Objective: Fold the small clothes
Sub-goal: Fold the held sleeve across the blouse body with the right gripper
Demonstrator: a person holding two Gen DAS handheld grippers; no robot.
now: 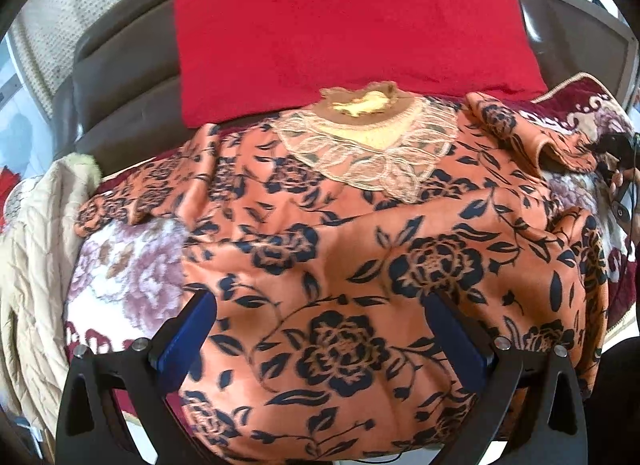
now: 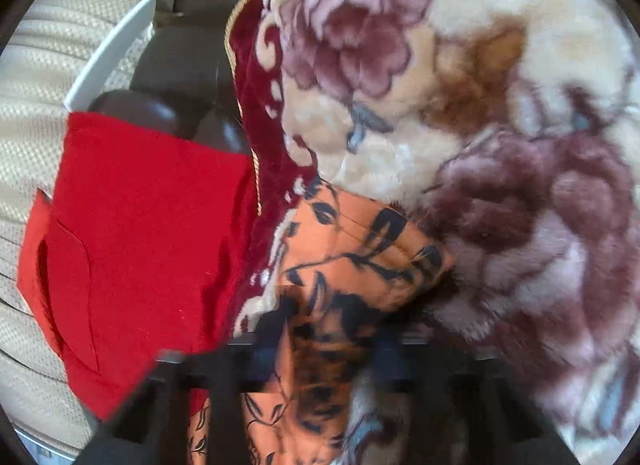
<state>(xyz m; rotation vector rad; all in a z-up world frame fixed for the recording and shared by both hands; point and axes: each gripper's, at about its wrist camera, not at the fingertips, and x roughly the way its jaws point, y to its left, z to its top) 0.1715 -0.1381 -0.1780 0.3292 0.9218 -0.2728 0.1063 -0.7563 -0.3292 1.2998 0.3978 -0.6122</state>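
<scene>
An orange top with a dark floral print and a lace collar (image 1: 360,233) lies spread on a plush floral blanket (image 1: 128,265). My left gripper (image 1: 320,329) is open, low over the top's lower body, with its blue-padded fingers (image 1: 188,337) set wide apart. In the right wrist view, the sleeve of the orange top (image 2: 360,249) lies between my right gripper's blurred fingers (image 2: 224,365); the right gripper (image 2: 320,353) looks shut on the sleeve. The right gripper also shows at the far right edge of the left wrist view (image 1: 620,169).
A folded red garment (image 1: 340,25) lies beyond the collar, also in the right wrist view (image 2: 140,245). A beige quilted cloth (image 1: 28,265) hangs at the left. Dark brown sofa cushions (image 1: 120,77) and a cream knit cover (image 2: 48,65) lie behind.
</scene>
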